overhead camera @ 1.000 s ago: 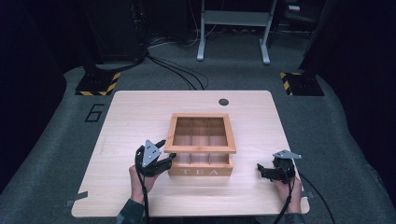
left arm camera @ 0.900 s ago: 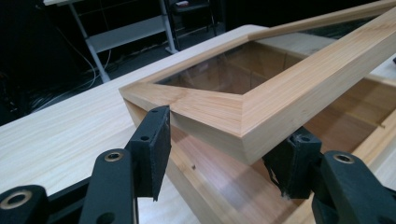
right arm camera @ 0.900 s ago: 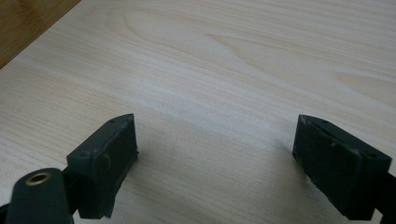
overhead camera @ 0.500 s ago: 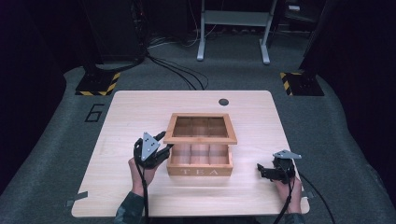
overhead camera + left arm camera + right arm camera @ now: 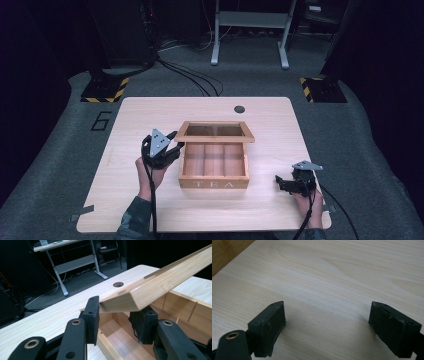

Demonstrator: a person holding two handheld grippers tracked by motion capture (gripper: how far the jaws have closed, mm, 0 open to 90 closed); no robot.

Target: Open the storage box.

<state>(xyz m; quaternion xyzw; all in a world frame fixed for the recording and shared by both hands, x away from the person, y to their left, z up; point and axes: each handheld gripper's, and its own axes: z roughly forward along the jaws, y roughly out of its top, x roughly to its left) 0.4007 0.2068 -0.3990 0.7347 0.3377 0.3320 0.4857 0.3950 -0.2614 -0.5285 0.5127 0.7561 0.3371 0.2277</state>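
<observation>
On the pale wooden table in a dark room, the wooden tea box sits mid-table, its framed lid raised. Your left gripper straddles the lid's corner, not visibly pinching it. The lid looks stiff, light and hinged; hold it at that corner. Your right gripper rests spread wide, empty.

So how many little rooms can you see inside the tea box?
3 show in the tea box, side by side: left, middle, right. The raised lid may hide more behind.
</observation>
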